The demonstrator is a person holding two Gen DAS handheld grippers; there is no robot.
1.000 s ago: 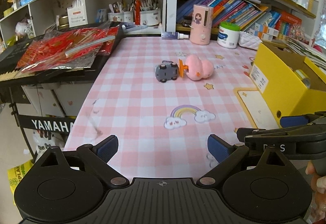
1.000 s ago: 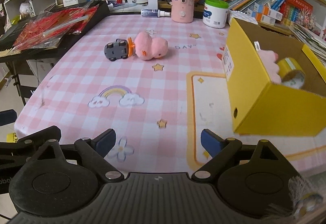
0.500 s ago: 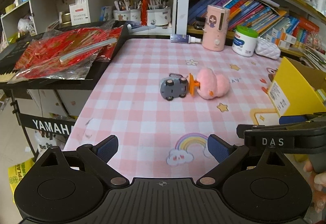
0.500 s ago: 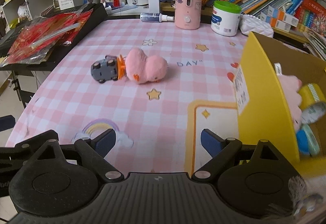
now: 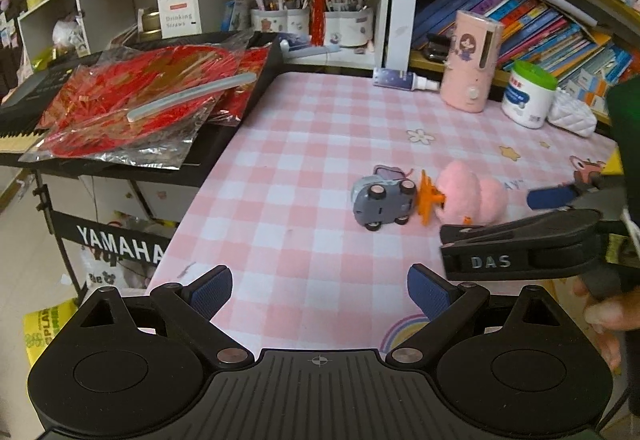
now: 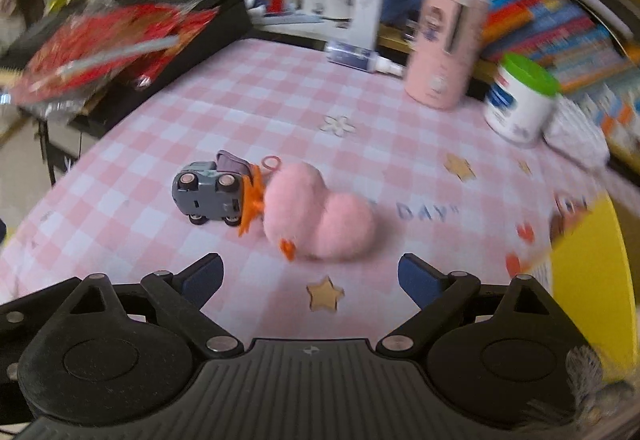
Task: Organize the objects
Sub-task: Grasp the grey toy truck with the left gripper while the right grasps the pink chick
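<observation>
Plush (image 6: 316, 216), pink, fluffy, orange-trimmed, beside grey toy car (image 6: 210, 194); jaws opening, empty.

Black hand-held gripper (image 6: 310, 278), blue pads (image 6: 202, 278)

We read "YAMAHA" on the keyboard stand banner (image 5: 120, 246), down-left of the left gripper (image 5: 320, 290). "DAS" on the right gripper's finger (image 5: 490, 261), just right of it. "Drinking Straws" on a white box (image 5: 179, 16), far shelf, up-left. "DAY" on the tablecloth (image 6: 424, 212), ahead-right of the right gripper.
</observation>
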